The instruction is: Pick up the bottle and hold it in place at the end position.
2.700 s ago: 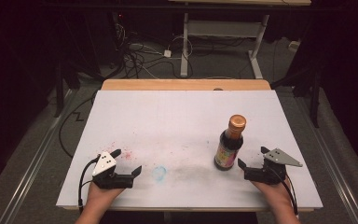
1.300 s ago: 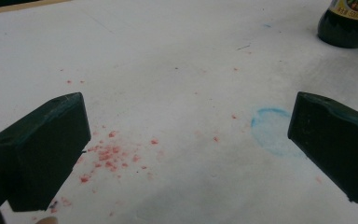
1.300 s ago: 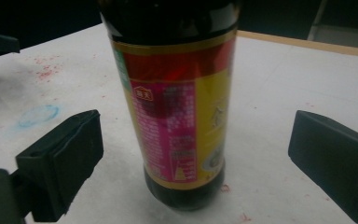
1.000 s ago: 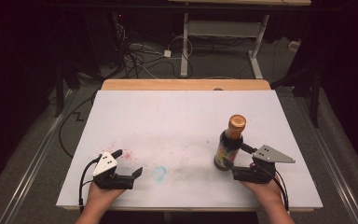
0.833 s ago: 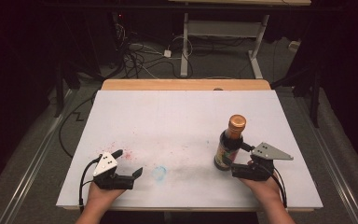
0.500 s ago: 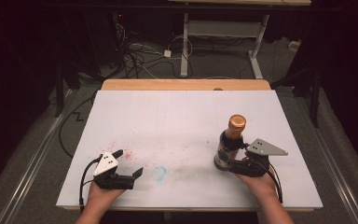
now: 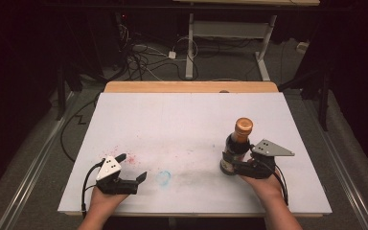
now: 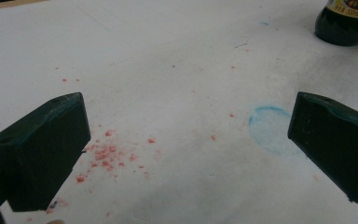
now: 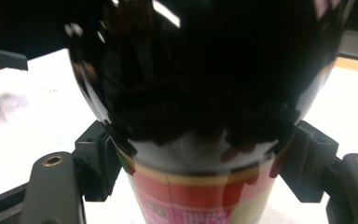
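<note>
The right gripper clamps the standing dark bottle, its jaws just closed on the body. The left gripper rests wide and empty on the white table. A steady, upright lift looks likely next.

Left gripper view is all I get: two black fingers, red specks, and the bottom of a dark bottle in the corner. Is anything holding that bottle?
Observer: Yes. The right gripper has just been closing, and its fingers now press on both sides of the bottle.
Operator: Does it have a lid?
Observer: A copper-coloured cap sits on top.
Operator: Is it standing or tipped?
Observer: It stands upright on the white table.
</note>
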Demonstrator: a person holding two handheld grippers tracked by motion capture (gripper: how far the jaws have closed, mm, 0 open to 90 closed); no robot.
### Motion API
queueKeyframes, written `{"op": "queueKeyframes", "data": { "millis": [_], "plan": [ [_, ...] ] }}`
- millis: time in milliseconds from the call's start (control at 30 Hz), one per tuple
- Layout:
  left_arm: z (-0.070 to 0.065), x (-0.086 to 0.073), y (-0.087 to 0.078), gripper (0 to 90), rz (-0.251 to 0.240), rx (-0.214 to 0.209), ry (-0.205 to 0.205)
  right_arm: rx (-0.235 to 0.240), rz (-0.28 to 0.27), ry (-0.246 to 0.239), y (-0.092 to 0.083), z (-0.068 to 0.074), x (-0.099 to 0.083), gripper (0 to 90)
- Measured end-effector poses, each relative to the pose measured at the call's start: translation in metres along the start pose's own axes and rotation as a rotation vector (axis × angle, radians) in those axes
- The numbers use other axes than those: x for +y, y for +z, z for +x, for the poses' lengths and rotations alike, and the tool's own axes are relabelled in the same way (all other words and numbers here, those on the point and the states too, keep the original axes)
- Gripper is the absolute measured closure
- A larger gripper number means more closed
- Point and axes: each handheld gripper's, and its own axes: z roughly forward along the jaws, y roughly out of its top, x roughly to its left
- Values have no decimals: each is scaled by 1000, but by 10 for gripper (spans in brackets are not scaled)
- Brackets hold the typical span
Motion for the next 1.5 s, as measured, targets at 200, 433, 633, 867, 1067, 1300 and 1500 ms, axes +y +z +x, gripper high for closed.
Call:
{"op": "queueKeyframes", "data": {
  "millis": [200, 433, 633, 867, 1067, 1300, 1500],
  "plan": [
    [0, 0, 0, 0, 4, -2, -5, -4, -15, -2, 0, 0, 2, 287],
    [0, 0, 0, 0, 6, -1, -5, -25, -15, -32, -1, 3, 3, 314],
    [0, 1, 0, 0, 6, -3, -7, -36, 6, -38, 0, 5, 6, 328],
    [0, 1, 0, 0, 5, -5, -11, -25, -19, -29, 12, 9, 23, 326],
    [0, 1, 0, 0, 6, -13, -13, -23, -35, -40, 36, 13, 40, 325],
    [0, 1, -1, 0, 5, -17, -12, -15, -39, -64, 71, 18, 53, 325],
    [0, 1, -1, 0, 5, -20, -17, -11, -30, -63, 100, 21, 61, 325]
  ]
}}
